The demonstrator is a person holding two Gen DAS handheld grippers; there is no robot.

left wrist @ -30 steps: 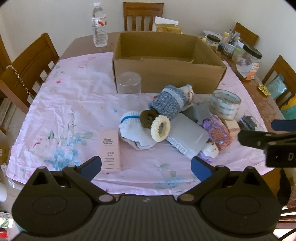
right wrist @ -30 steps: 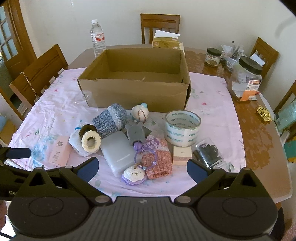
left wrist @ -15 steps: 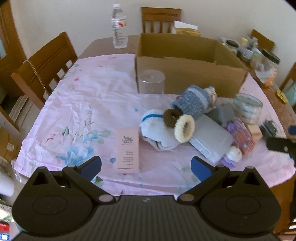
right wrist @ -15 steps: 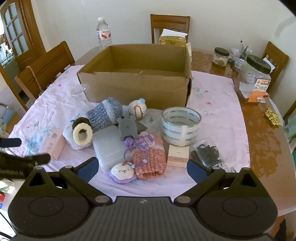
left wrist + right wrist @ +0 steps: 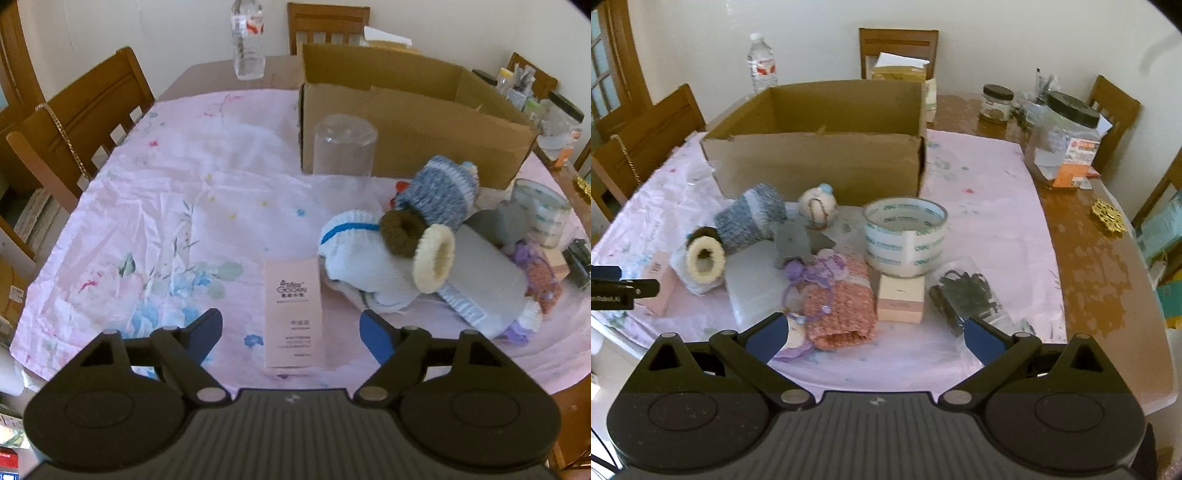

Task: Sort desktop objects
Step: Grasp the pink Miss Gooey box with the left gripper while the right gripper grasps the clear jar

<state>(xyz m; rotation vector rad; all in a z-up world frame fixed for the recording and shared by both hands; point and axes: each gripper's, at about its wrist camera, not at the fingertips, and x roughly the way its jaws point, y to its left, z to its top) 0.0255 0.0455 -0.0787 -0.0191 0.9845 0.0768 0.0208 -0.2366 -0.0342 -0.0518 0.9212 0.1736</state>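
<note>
A pile of small items lies on the pink cloth in front of an open cardboard box (image 5: 406, 122) (image 5: 820, 162). My left gripper (image 5: 293, 332) is open, its fingers on either side of the near end of a flat pink carton (image 5: 293, 310). Beside the carton lie a white knit sock (image 5: 354, 266), a cream and brown hair ring (image 5: 432, 258) and a blue knit sock (image 5: 436, 192). My right gripper (image 5: 873, 334) is open and empty, just above a pink knit pouch (image 5: 842, 306), a small pink box (image 5: 899, 299) and a tape roll (image 5: 905, 236).
An upturned clear cup (image 5: 343, 147) stands at the box's left corner. A water bottle (image 5: 247, 40) is at the back. Jars (image 5: 1063, 144) and a gold trinket (image 5: 1108, 218) sit on the bare table at the right. Wooden chairs (image 5: 81, 122) ring the table.
My left gripper has moved left and forward, down onto the pink carton, which now lies between its fingers. My right gripper has come lower and closer to the pile.
</note>
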